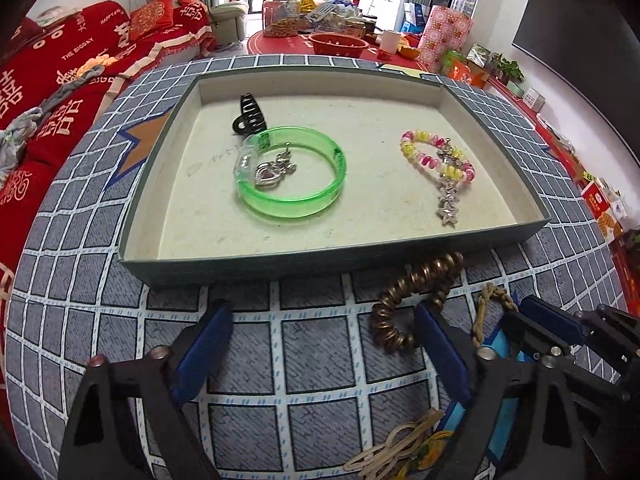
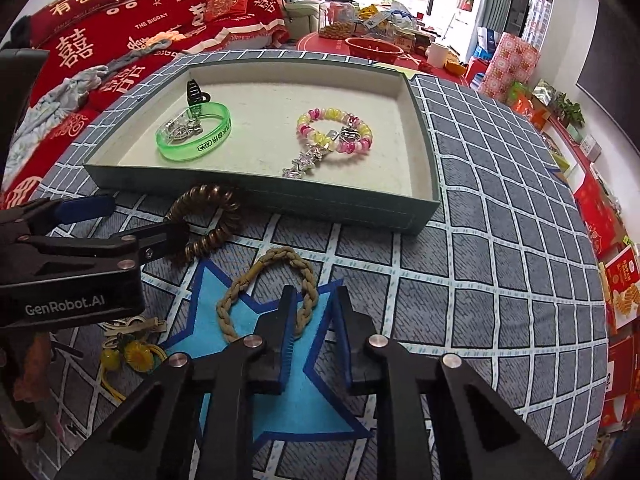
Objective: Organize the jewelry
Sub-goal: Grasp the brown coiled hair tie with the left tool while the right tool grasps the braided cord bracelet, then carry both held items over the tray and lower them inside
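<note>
Living room, red-covered sofa point(image 1: 60, 64) behind; counter point(image 2: 500, 200) has a grey grid cloth. Shallow tray point(image 1: 332, 258) holds green bangle point(image 1: 290, 172), black hair clip point(image 1: 248, 116), pink-yellow bead bracelet point(image 2: 336, 130). Left gripper point(image 1: 324, 344) fingers spread wide, right finger beside bronze coil hair tie point(image 2: 208, 220). Right gripper point(image 2: 314, 320) fingers part-open around braided tan bracelet point(image 2: 268, 292), not pinching.

Open floor in tray point(image 1: 538, 229) between green bangle point(image 1: 294, 170) and beaded bracelet point(image 1: 436, 156); near wall fronted by coiled hair tie point(image 2: 206, 220) and braided band point(image 2: 272, 294).
</note>
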`<state>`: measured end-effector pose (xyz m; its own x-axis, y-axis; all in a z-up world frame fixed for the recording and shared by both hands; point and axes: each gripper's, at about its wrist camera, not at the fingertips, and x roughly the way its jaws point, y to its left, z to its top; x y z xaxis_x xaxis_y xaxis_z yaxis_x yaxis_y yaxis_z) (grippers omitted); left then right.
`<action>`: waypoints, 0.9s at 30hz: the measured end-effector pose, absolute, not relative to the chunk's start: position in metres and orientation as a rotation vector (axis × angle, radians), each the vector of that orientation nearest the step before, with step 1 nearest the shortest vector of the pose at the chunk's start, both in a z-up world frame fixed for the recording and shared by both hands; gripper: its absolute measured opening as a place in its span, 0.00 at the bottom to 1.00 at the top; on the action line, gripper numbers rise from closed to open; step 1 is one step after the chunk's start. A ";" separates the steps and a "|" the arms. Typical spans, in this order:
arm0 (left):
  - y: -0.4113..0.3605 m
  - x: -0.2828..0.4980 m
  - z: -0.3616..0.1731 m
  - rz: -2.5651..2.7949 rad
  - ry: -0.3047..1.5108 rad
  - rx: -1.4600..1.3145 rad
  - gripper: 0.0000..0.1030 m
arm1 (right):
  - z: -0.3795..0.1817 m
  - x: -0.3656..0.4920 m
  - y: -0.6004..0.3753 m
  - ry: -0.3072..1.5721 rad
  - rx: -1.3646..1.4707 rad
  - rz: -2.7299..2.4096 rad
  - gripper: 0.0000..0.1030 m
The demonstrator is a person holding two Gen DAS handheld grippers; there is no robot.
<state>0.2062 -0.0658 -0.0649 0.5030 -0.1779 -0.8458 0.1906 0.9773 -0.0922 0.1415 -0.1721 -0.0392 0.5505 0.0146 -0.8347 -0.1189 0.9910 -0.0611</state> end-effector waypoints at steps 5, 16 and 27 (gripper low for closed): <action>-0.081 0.200 -0.062 -0.233 0.990 0.093 0.56 | -0.039 0.140 -0.174 0.982 -0.112 0.081 0.10; -0.066 0.184 -0.047 -0.318 0.963 0.045 0.24 | -0.027 0.130 -0.189 0.959 -0.023 0.055 0.07; -0.041 0.168 -0.014 -0.329 0.897 0.007 0.24 | 0.004 0.119 -0.196 0.903 0.031 0.065 0.07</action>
